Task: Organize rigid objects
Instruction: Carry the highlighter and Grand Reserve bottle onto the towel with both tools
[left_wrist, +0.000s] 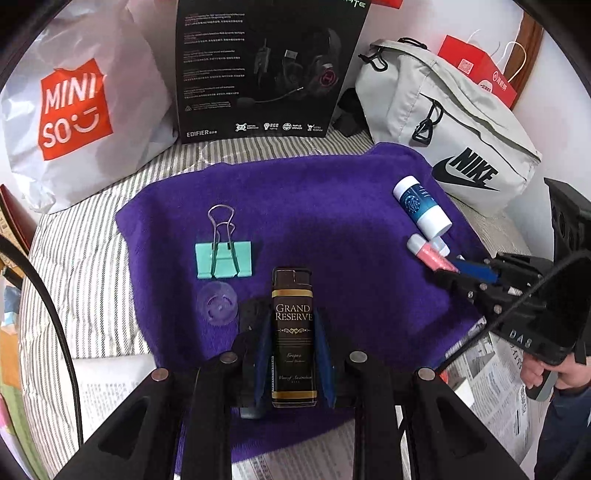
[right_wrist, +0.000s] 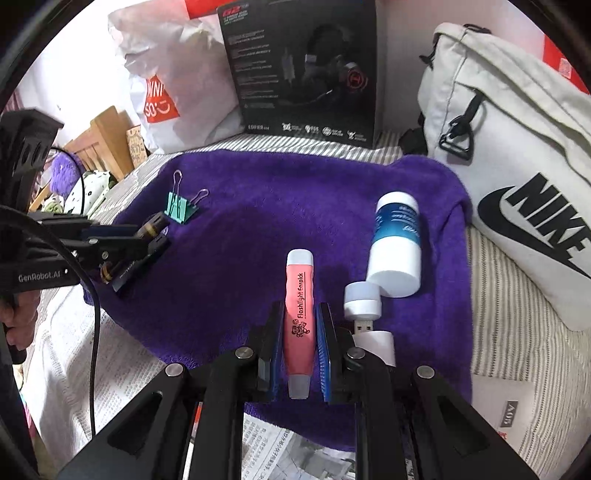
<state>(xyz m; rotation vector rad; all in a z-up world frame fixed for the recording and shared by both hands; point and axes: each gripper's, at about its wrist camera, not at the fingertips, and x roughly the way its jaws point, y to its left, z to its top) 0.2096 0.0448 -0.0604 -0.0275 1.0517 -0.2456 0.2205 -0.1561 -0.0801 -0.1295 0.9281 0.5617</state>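
The dark lighter (left_wrist: 294, 338) reads "GRAND RESERVE". The pink stick (right_wrist: 300, 321) carries "Flashlight" plus a second word too unclear to read. The white plastic bag (left_wrist: 75, 110) shows "MINISO" on an orange-red patch — with a smile sign. The black headset box (left_wrist: 266, 66) says "EDIFIER" and "RGB"; its small print is illegible. The grey bag (left_wrist: 454, 125) bears "NIKE" and the swoosh. One gripper body (right_wrist: 38, 277) is marked "GenRobot.AI".

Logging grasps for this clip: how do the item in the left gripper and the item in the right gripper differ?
The left gripper holds a dark lighter with gold trim, flat-sided; the right gripper holds a pink flashlight with pale end caps, rounded and waisted. Both are slim and gripped lengthwise above the purple towel.
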